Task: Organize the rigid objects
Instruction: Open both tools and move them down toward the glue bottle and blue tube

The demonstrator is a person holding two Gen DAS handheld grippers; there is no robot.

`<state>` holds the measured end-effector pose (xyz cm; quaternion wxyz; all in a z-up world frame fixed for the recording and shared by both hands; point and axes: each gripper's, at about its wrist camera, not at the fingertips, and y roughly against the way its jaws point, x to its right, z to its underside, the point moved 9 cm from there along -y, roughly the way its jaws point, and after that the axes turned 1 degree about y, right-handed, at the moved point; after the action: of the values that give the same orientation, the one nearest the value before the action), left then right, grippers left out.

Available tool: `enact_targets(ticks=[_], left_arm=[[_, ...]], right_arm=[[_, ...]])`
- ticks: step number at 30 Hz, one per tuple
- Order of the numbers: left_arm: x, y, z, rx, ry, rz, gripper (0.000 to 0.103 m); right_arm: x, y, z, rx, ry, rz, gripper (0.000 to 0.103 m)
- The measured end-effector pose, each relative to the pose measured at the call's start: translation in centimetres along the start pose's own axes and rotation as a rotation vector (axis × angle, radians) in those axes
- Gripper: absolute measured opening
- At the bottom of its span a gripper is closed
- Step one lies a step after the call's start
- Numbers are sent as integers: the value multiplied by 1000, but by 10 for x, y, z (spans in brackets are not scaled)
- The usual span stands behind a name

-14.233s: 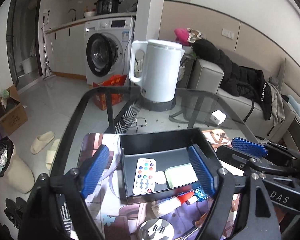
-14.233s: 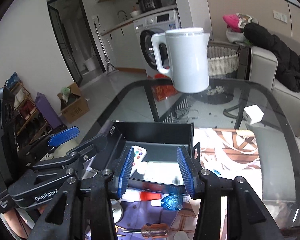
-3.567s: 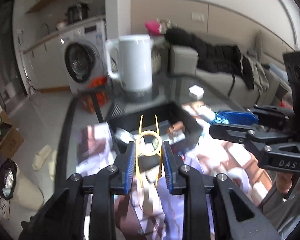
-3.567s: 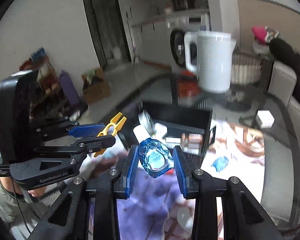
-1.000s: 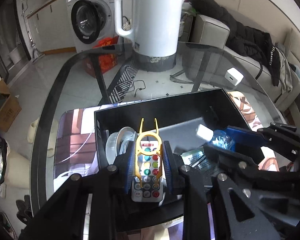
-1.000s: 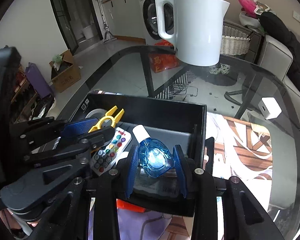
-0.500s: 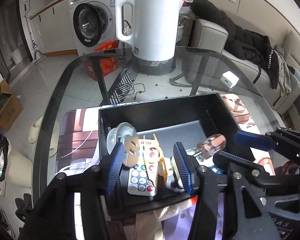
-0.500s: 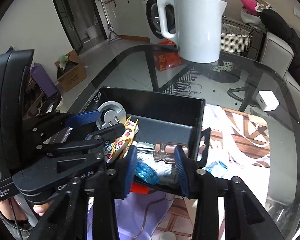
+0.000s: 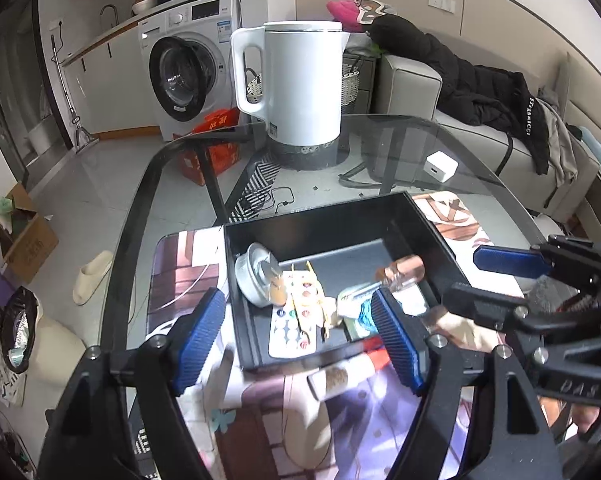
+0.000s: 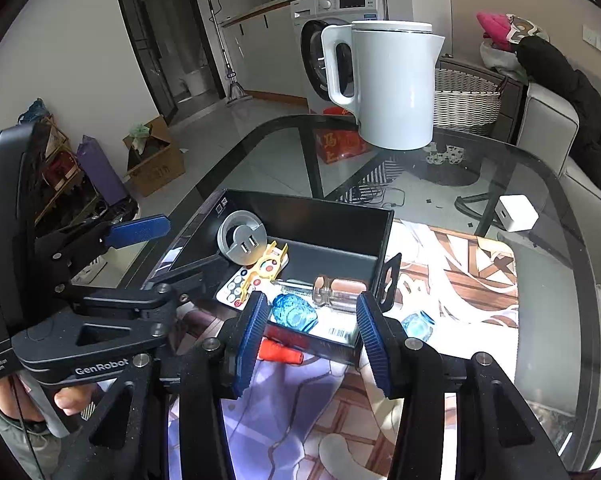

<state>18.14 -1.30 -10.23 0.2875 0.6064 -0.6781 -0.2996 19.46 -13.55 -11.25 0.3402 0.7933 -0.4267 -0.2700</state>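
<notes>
From our left wrist camera, we see our left gripper point(image 9: 298, 334) hanging above the near wall of the black box point(image 9: 328, 228), its jaws opening with nothing pinched between the blue pads. Inside the box lie a white remote control point(image 9: 294, 330) with a yellow plastic tool point(image 9: 312, 300) resting across it, a round grey plug adapter point(image 9: 258, 276) leaning in the near left corner, and a clear-handled screwdriver point(image 9: 400, 272) toward the right. A red-capped tube point(image 9: 352, 372) lies on the printed mat point(image 9: 340, 420) just outside the box's near wall. Farther back on the glass table point(image 9: 440, 140) stand a white kettle point(image 9: 300, 88) and a small white charger point(image 9: 440, 166). Our right gripper point(image 9: 488, 280) reaches in from the right edge.

From our right wrist camera, the right gripper point(image 10: 310, 330) sits over the box's point(image 10: 312, 216) near edge, jaws opening and holding nothing. A blue glass bottle point(image 10: 294, 314) lies in the box just behind the left pad, beside the screwdriver point(image 10: 338, 290). The remote point(image 10: 240, 284), the yellow tool point(image 10: 264, 266) and the adapter point(image 10: 242, 238) lie to its left. A small blue object point(image 10: 418, 326) rests on the mat point(image 10: 440, 320) outside the box's right wall. Our left gripper point(image 10: 140, 256) shows at the left, a hand point(image 10: 66, 398) beneath it.
</notes>
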Motion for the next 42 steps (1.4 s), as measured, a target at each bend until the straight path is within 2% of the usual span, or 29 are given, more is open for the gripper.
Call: enact_targets(ticks=[4, 13, 24, 42], left_arm=[[-4, 3, 12, -37, -8, -3, 76], [9, -6, 52, -156, -94, 23, 76], [27, -26, 68, -218, -143, 50, 76], [48, -49, 70, -264, -171, 76, 75]], right_arm=[[-1, -2, 10, -39, 5, -12, 47], [0, -10, 33, -128, -9, -36, 47], [-1, -44, 61, -246, -40, -80, 47], [20, -49, 70, -267, -79, -73, 47]])
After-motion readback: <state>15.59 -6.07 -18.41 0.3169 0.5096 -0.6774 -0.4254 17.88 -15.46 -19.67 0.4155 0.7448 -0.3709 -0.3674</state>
